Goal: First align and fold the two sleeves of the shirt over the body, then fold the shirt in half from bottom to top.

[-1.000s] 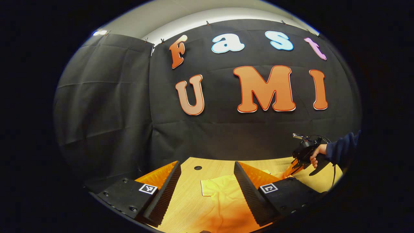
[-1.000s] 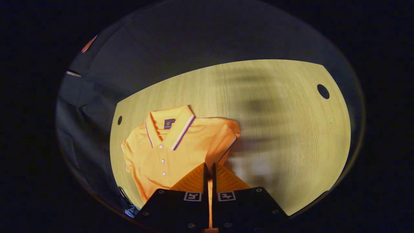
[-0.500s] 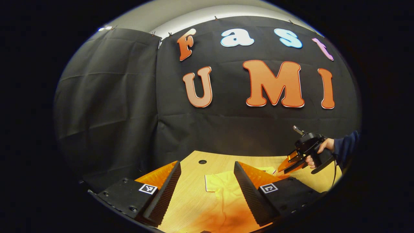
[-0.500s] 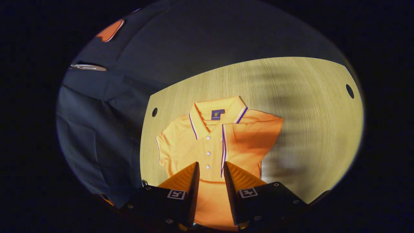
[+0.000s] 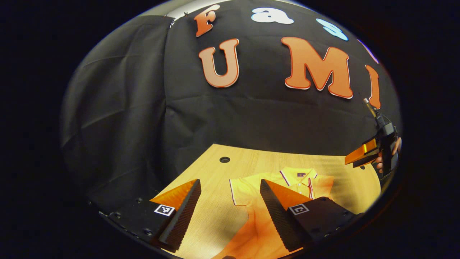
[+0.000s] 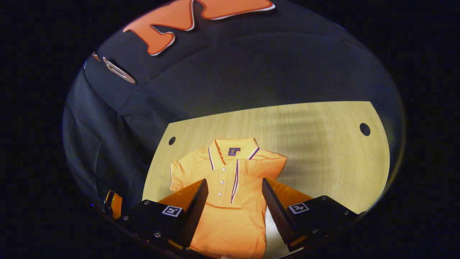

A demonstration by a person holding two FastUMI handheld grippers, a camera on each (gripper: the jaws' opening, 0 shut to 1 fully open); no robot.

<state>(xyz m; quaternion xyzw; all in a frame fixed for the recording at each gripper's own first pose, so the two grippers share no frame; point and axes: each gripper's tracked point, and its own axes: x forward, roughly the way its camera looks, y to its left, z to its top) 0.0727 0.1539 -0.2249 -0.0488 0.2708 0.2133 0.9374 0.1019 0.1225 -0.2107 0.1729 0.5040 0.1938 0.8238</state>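
Now one sleeve lies folded, and both grippers are free.

The right gripper [image 6: 233, 201], shut on the sleeve a second ago, has spread wide and lifted away empty; the left gripper [image 5: 230, 201] hovers wide open, holding nothing. Below them the orange short-sleeved polo shirt [image 6: 230, 201] lies flat on the light wooden desk [image 6: 323, 151], its one sleeve [image 6: 257, 169] folded over the body, the other sleeve [image 6: 179, 174] still spread out, likely next.

shirt [image 6: 230, 201] hem: cut off at near edge, both views | collar tag [image 6: 233, 151]: too small to tell | right hand [image 5: 394, 151]: mostly hidden behind gripper handle, left gripper view
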